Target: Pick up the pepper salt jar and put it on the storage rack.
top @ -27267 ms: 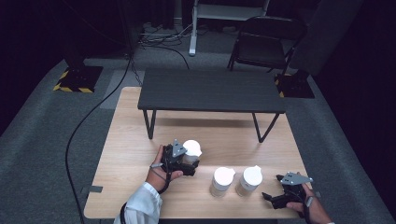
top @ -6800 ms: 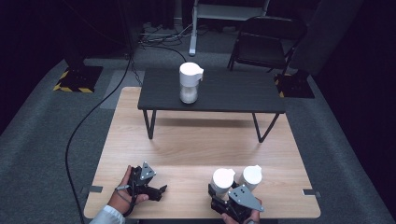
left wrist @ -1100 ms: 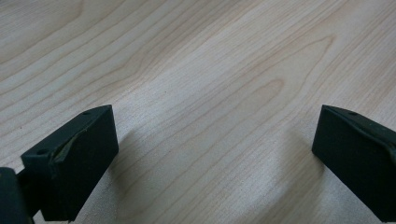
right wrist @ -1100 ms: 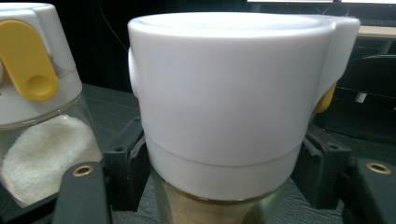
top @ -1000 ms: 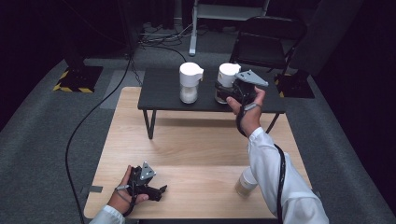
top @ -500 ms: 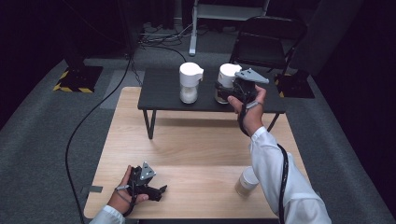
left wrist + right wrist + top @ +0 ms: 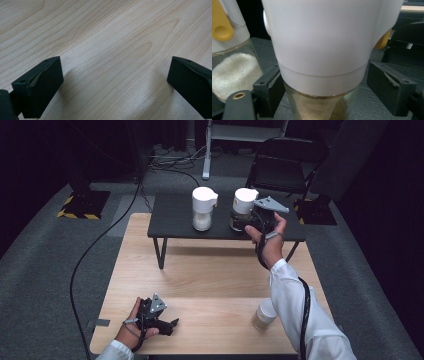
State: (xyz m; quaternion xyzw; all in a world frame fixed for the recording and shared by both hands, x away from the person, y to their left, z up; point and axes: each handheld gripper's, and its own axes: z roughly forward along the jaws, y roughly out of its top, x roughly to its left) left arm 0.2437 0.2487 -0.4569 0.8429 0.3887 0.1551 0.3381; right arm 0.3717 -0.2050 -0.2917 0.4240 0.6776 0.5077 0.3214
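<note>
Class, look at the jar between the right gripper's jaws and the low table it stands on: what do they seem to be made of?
Jar: clear body, likely glass or hard plastic, contents showing through; lid smooth white, probably plastic. Low table: dark matt top with faint grain, perhaps painted wood.

The person's right sleeve partly hides the near jar.

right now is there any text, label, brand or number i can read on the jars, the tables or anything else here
None: no readable text anywhere.
Jar between the right hand-held gripper jaws: plain white lid, no print.
Second jar on the dark table: white lid with a yellow tab, no lettering.
Third jar on the wooden table: too small to tell.
Yellow-and-black hazard stripes on the floor base: a marking, no words.
</note>
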